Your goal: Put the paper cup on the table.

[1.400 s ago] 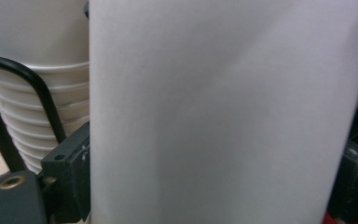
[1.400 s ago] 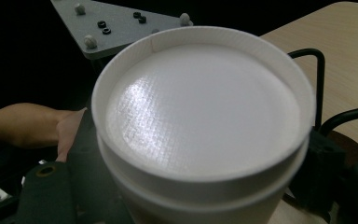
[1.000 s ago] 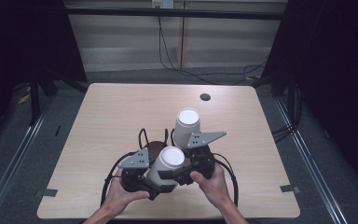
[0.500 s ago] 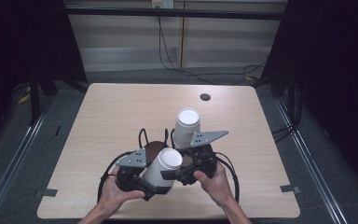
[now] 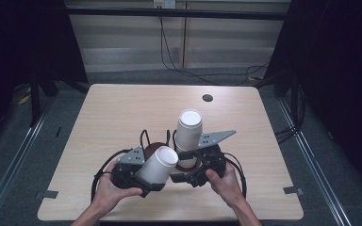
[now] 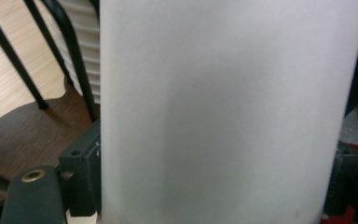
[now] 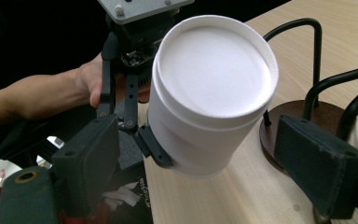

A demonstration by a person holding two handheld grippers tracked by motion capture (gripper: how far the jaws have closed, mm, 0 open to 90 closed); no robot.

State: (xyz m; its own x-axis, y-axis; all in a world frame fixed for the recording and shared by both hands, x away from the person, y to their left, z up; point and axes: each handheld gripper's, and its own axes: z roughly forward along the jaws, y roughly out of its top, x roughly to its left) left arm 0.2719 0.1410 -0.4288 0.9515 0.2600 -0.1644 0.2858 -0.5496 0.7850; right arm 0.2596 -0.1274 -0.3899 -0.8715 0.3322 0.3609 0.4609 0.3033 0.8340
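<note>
Low over the near edge of the desk (image 5: 103, 108), the left claw (image 5: 162, 175) has just been closing and now clamps a white paper cup (image 5: 158, 164), tilted, base up. The right claw (image 5: 185, 173) faces it, jaws spread wide, gripping nothing.

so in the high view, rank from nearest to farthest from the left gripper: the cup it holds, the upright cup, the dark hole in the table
1. The held white cup, gripped in the left gripper.
2. The upright white cup, on the wire rack just beyond.
3. The dark hole, near the table's far edge.
</note>
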